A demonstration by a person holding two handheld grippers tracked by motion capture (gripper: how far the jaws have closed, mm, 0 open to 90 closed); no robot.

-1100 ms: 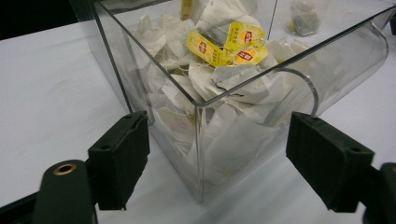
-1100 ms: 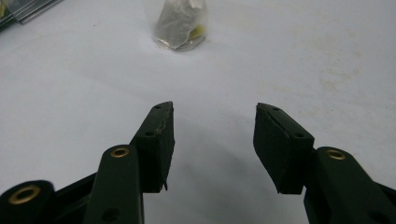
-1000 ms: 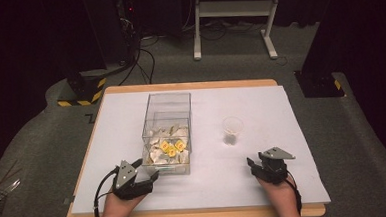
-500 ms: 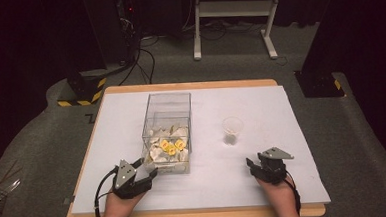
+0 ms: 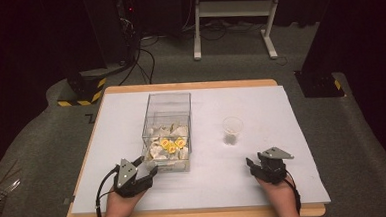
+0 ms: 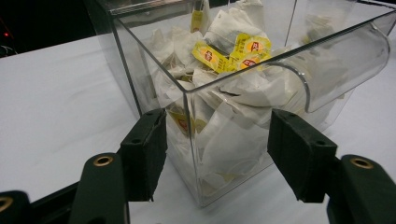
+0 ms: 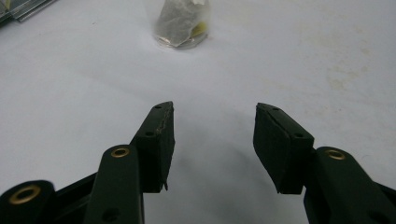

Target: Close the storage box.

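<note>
A: Here, a clear plastic box [image 5: 168, 132] of tea bags [image 6: 219, 88] is seen near the front of the white table top [image 5: 131, 106], with open surface left on both sides and behind it. A small clear cup [image 5: 232, 130] is set well apart to the right.

B: And the tools?

A: The left gripper [image 5: 145, 170] is held at the box's near corner. In the left gripper view that corner [image 6: 189, 140] is framed between the jaws, which have just been closing to a middling gap; no pad is seen pressed on the clear wall. The right gripper [image 5: 251, 164] is held over bare table at a middling spread, nothing between its jaws, the cup [image 7: 183, 23] ahead of it.

B: The setting?

A: A wooden table edge [image 5: 190, 86] is shown under the white sheet, grey carpet [image 5: 43, 146] around it, and dark curtains and cables behind.
</note>
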